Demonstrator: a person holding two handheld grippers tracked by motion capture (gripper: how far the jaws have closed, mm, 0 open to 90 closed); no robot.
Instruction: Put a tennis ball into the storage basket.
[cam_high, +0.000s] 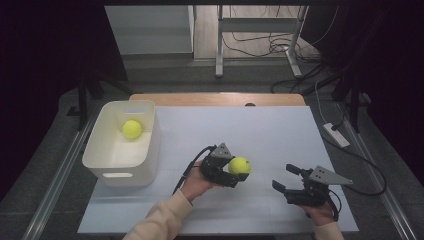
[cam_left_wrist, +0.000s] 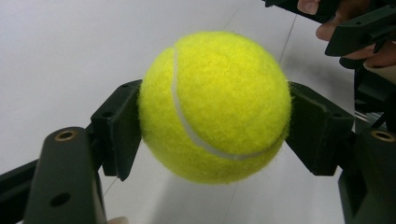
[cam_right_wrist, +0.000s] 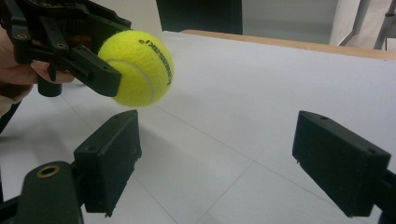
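Tennis ball (cam_left_wrist: 215, 105), fuzzy yellow felt, clamped above the table (cam_high: 280, 135).
Left gripper (cam_high: 235, 172) blocky black fingers (cam_left_wrist: 116, 126) pinch the round ball; right gripper (cam_high: 287, 177) fingers spread, empty, smooth white surface beneath.

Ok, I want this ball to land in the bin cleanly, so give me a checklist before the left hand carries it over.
1. Left gripper fingers pressed on both sides of the held tennis ball: ok.
2. Ball lifted off the table: ok.
3. White bin upright, open: ok.
4. Room beside the ball in the bin: ok.
5. Right gripper open, apart from the carry path: ok.
6. Grip firmness: cannot tell.
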